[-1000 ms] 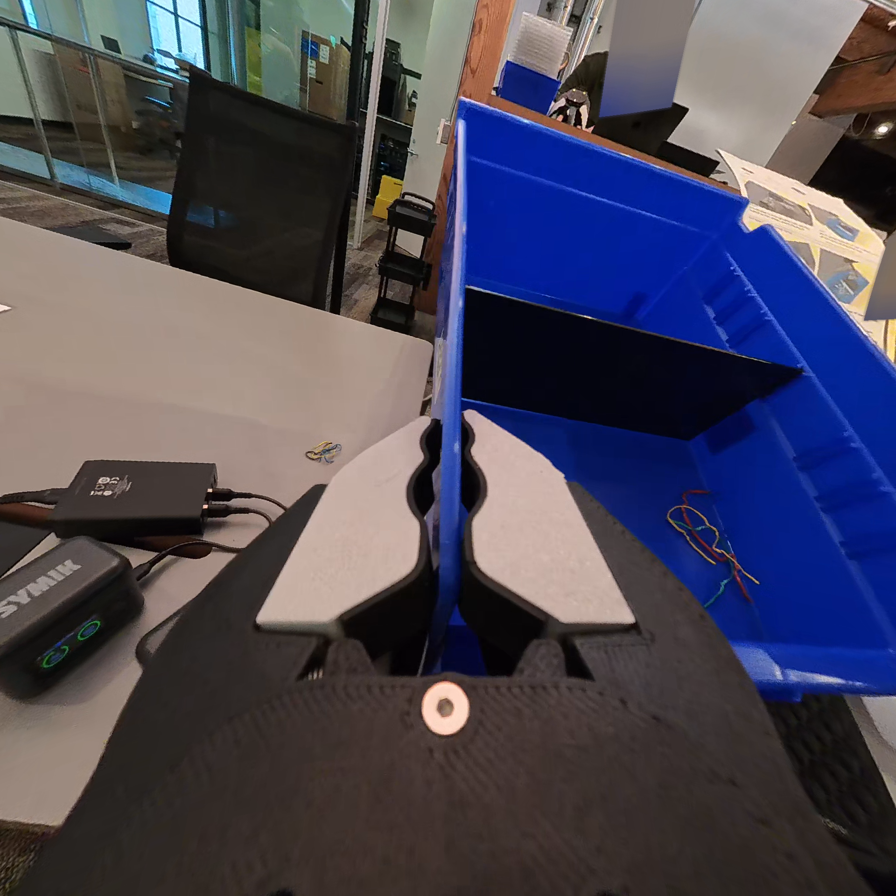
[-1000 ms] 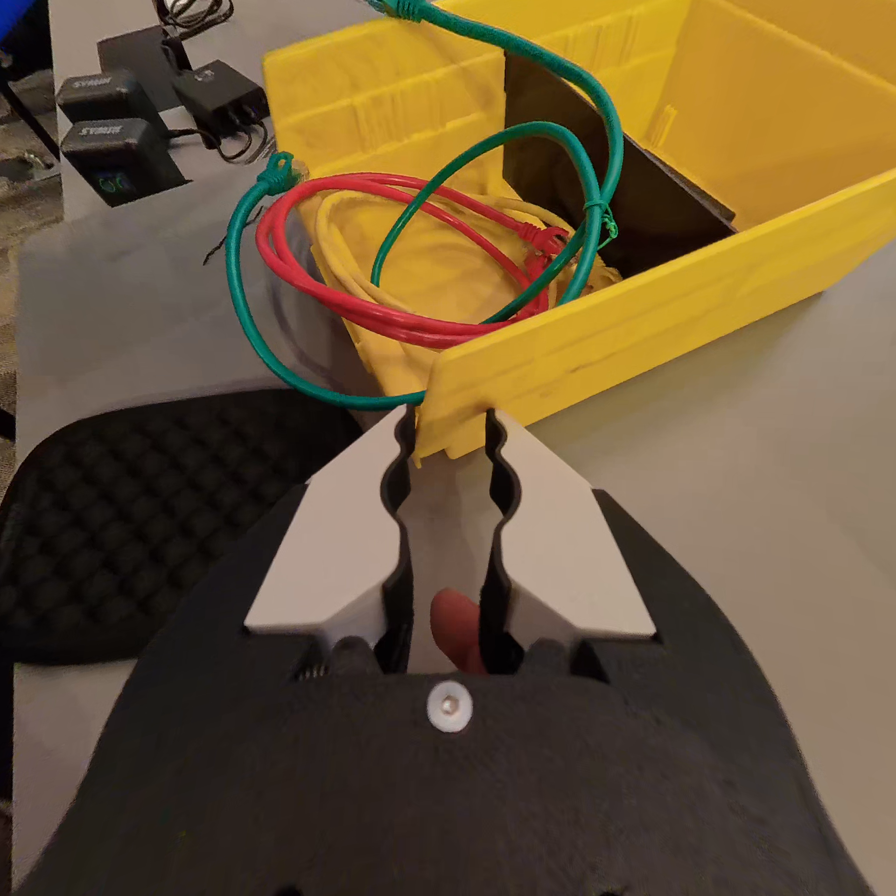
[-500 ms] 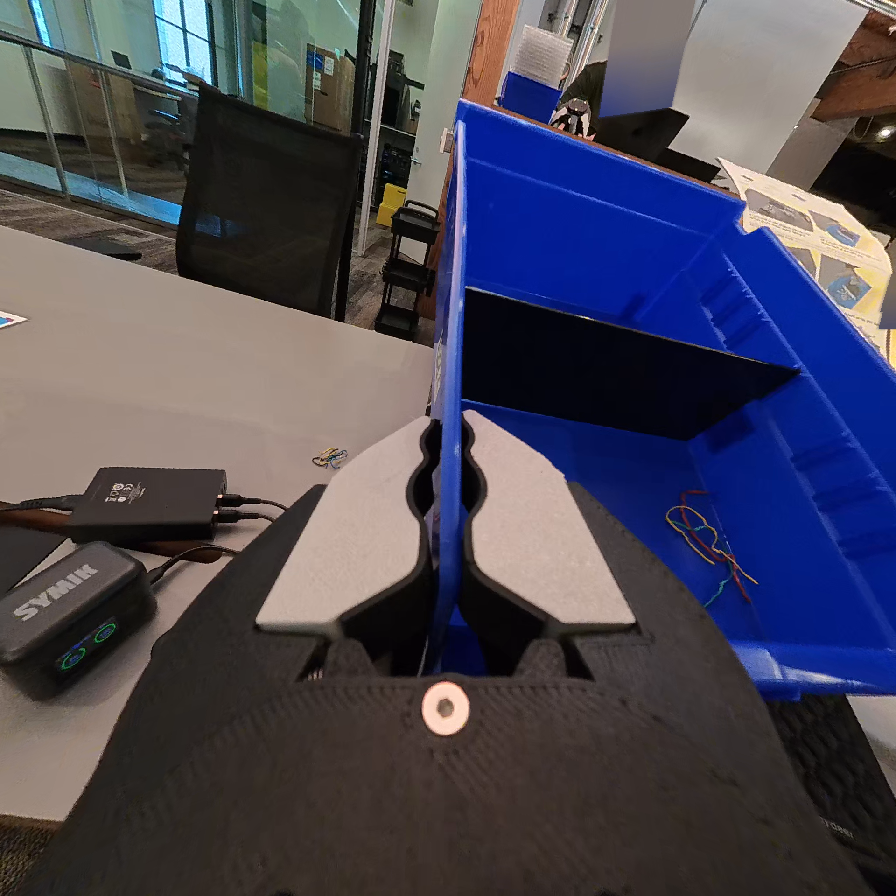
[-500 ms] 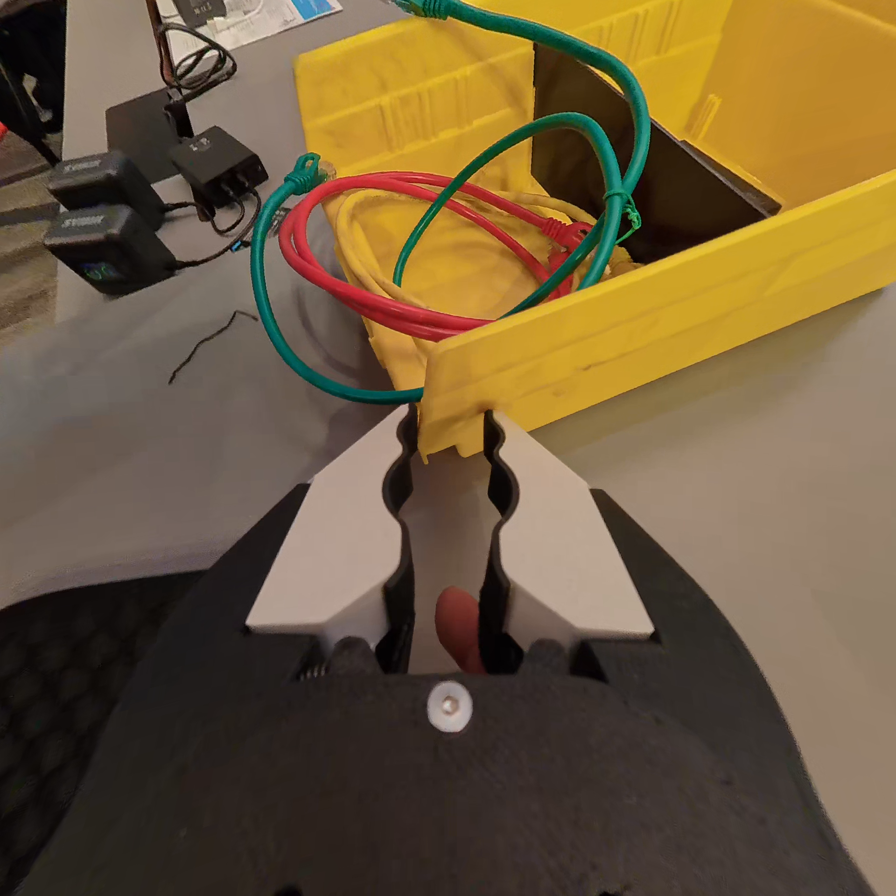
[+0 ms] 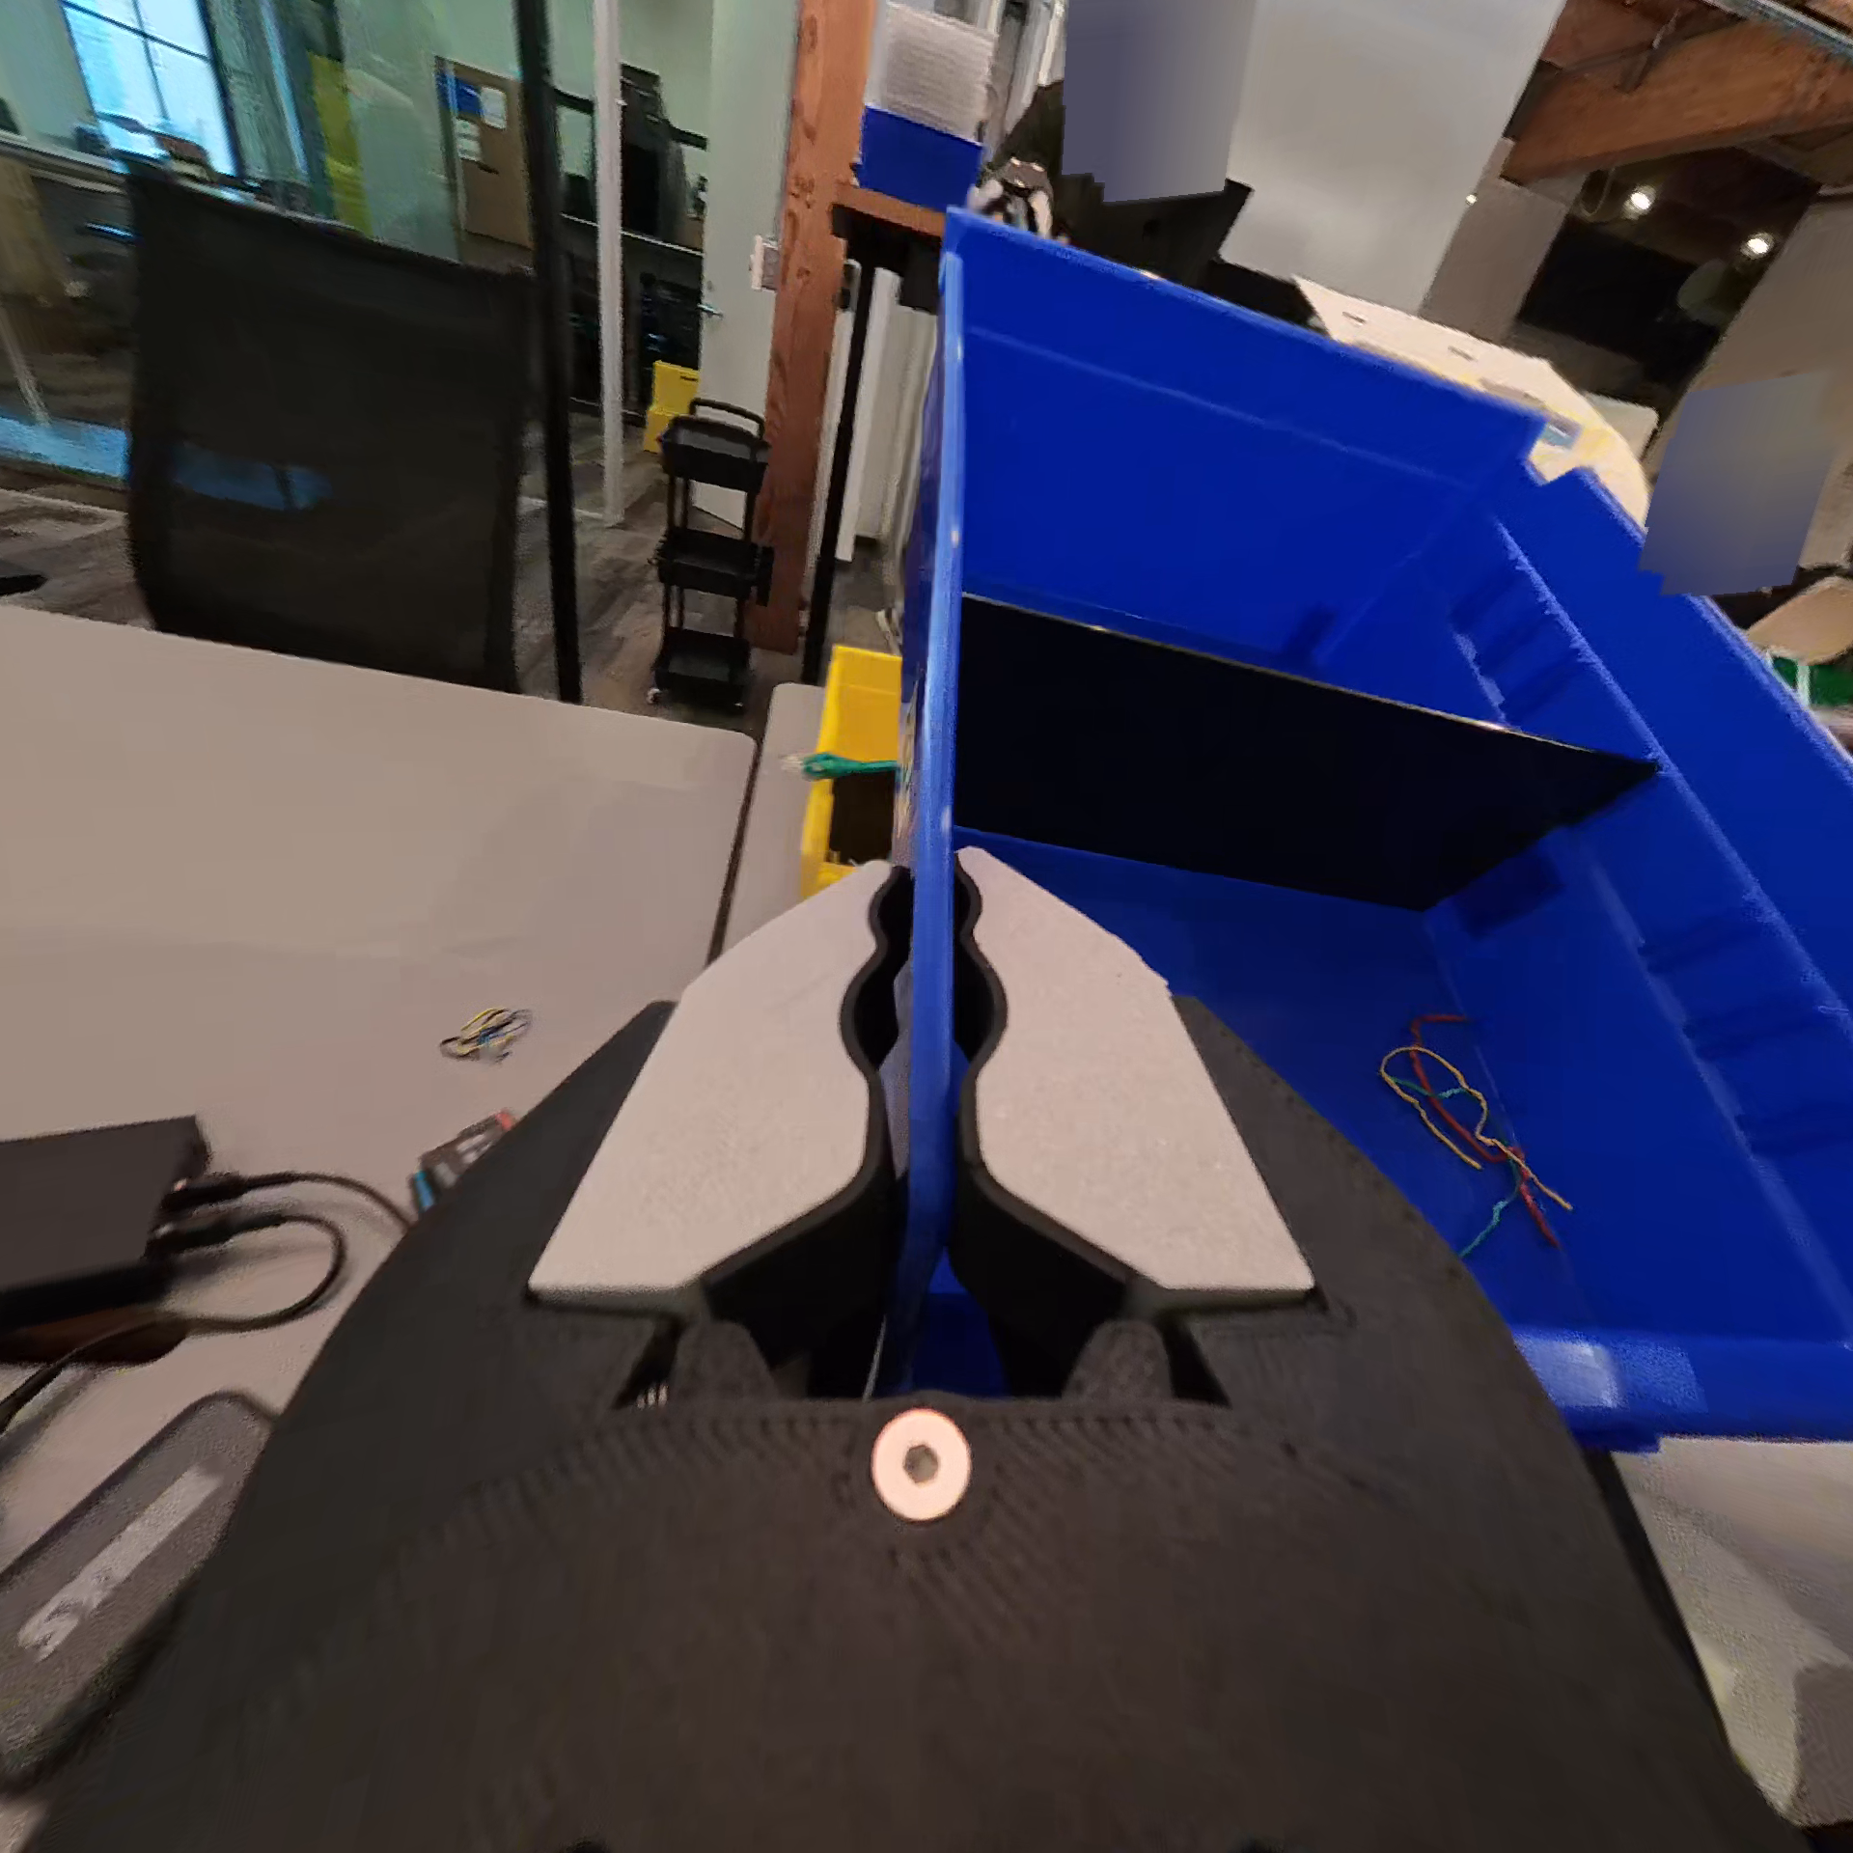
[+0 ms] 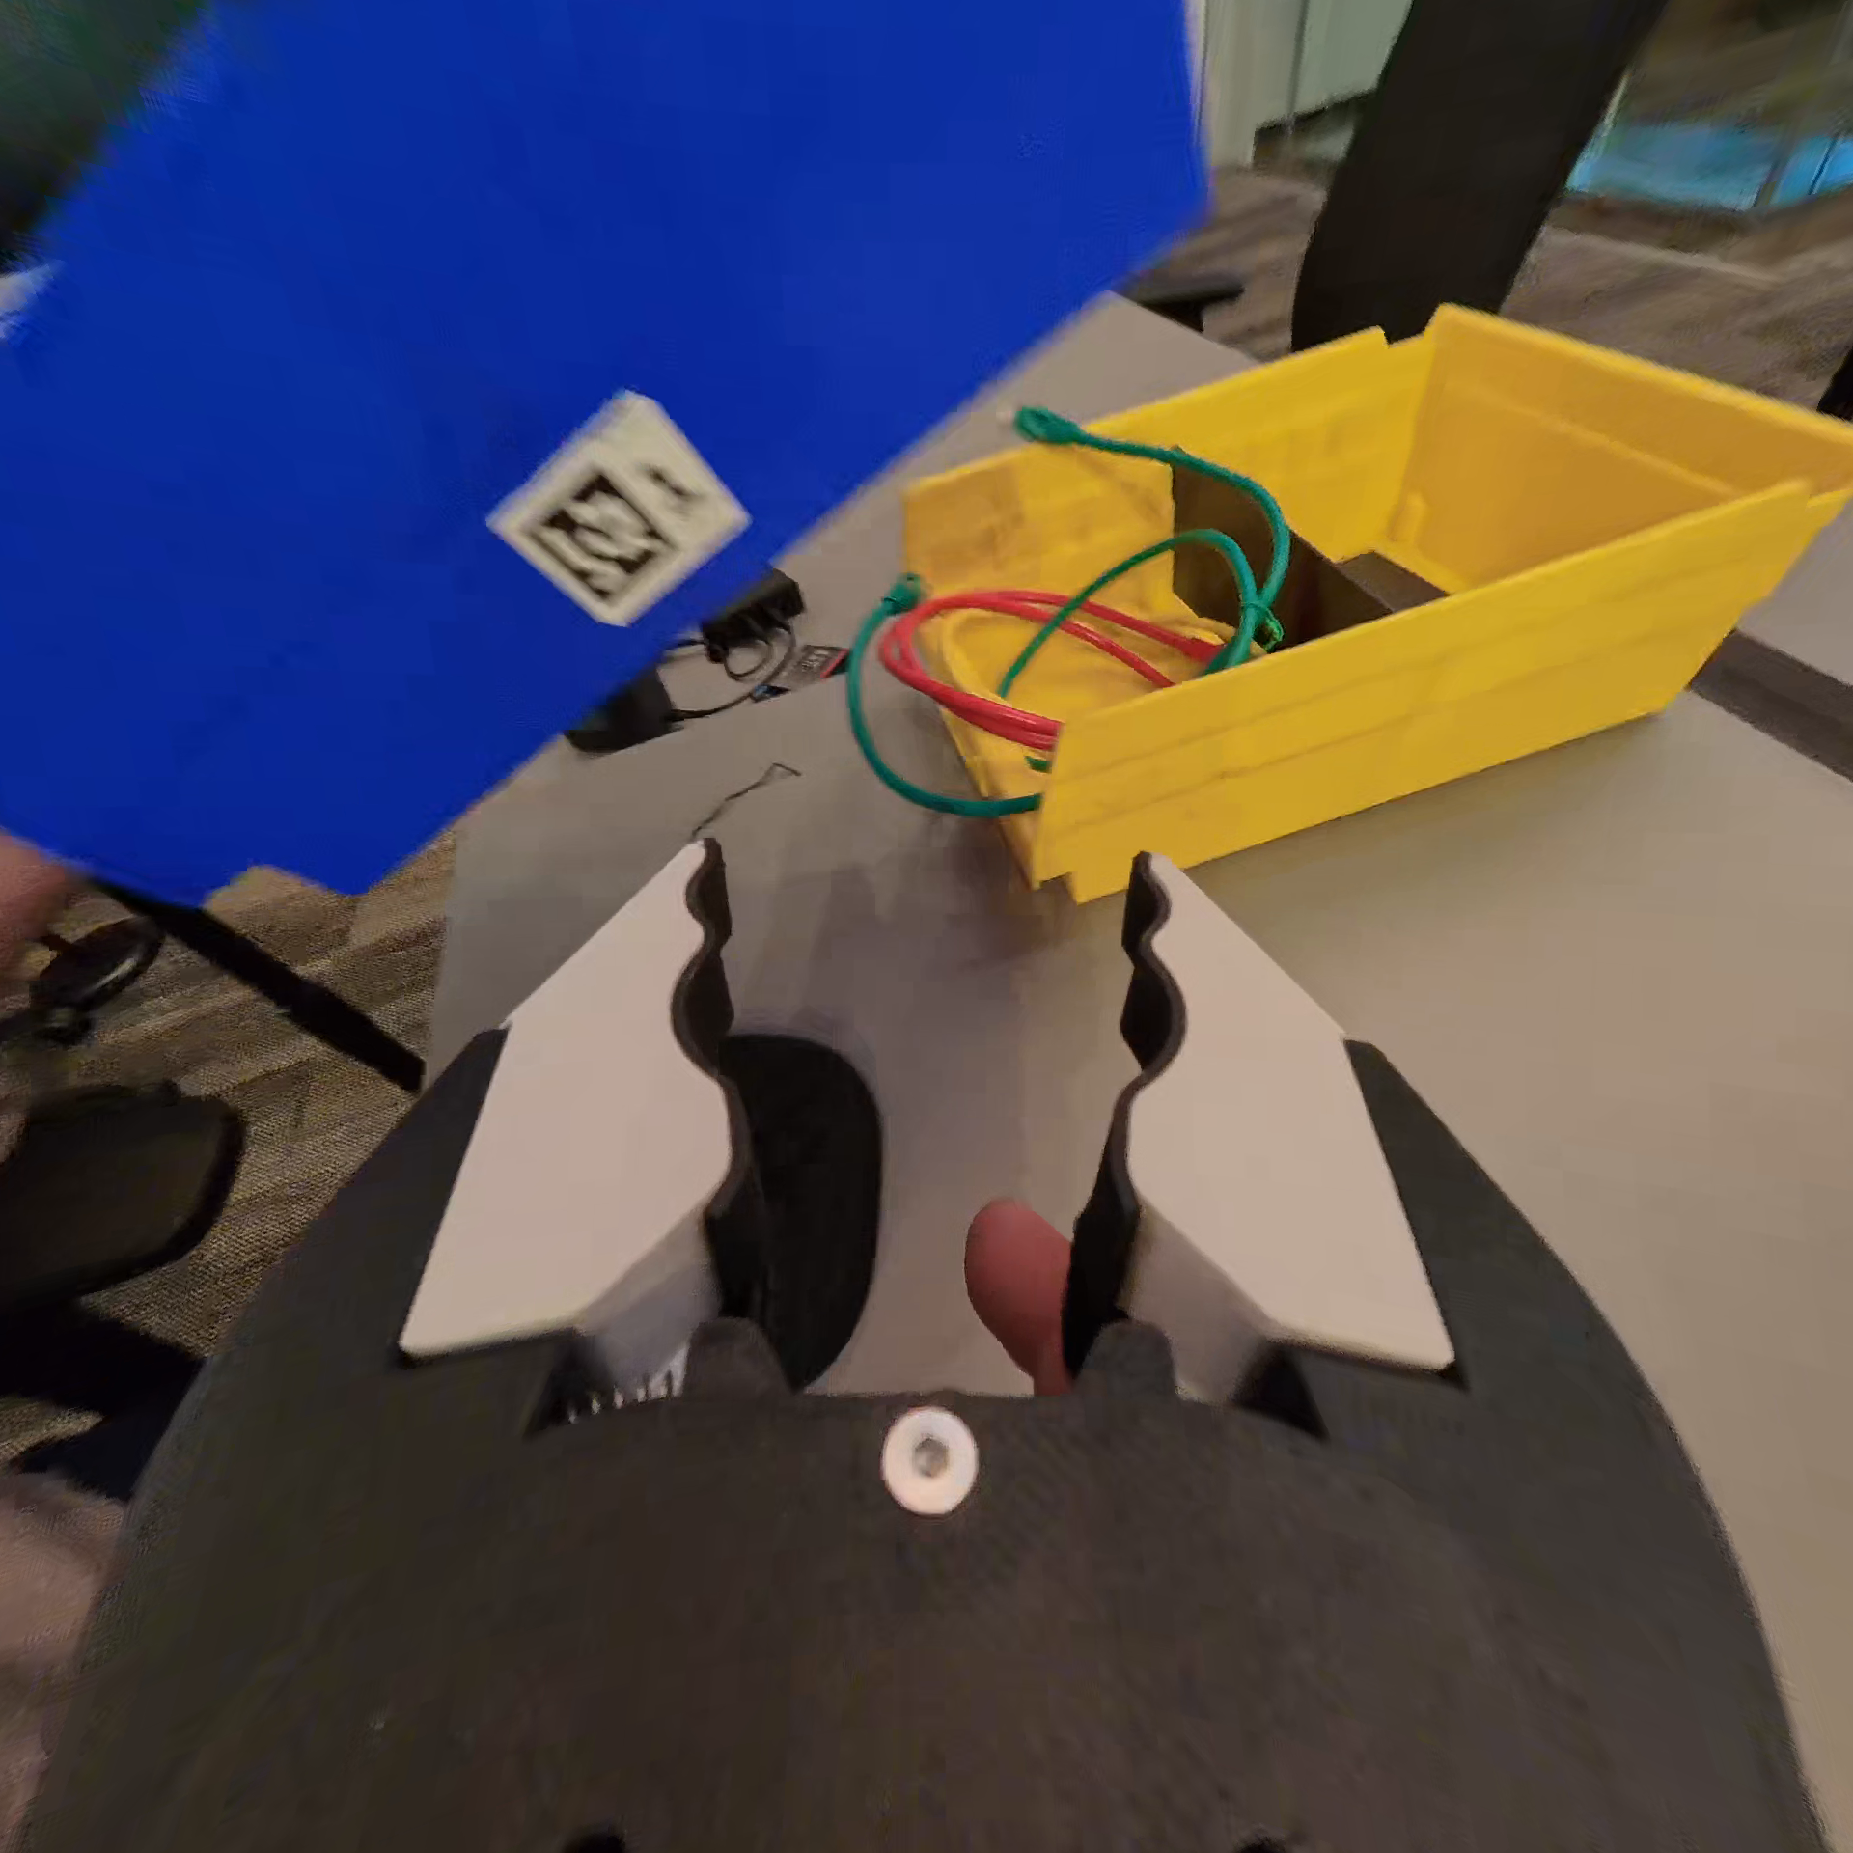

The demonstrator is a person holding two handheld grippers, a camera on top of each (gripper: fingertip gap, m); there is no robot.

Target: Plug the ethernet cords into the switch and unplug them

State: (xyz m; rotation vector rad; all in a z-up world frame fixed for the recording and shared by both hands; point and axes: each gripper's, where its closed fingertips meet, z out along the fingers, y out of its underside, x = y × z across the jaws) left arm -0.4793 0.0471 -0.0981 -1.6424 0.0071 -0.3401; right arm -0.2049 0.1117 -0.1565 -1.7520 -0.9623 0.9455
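Grey table (image 6: 1504, 1053) — carpeted office floor (image 6: 301, 1013), glass partitions (image 5: 301, 120) beyond

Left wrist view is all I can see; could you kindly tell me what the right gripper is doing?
Observer: The right gripper is open and empty above the grey table.
Operator: Thank you; what lies ahead of it?
Observer: A yellow plastic bin holding a coiled red cable, with a green cable looping out over its low end.
Operator: And the blue plastic bin I'm clamping?
Observer: Its outer side bears a square black-and-white sticker.
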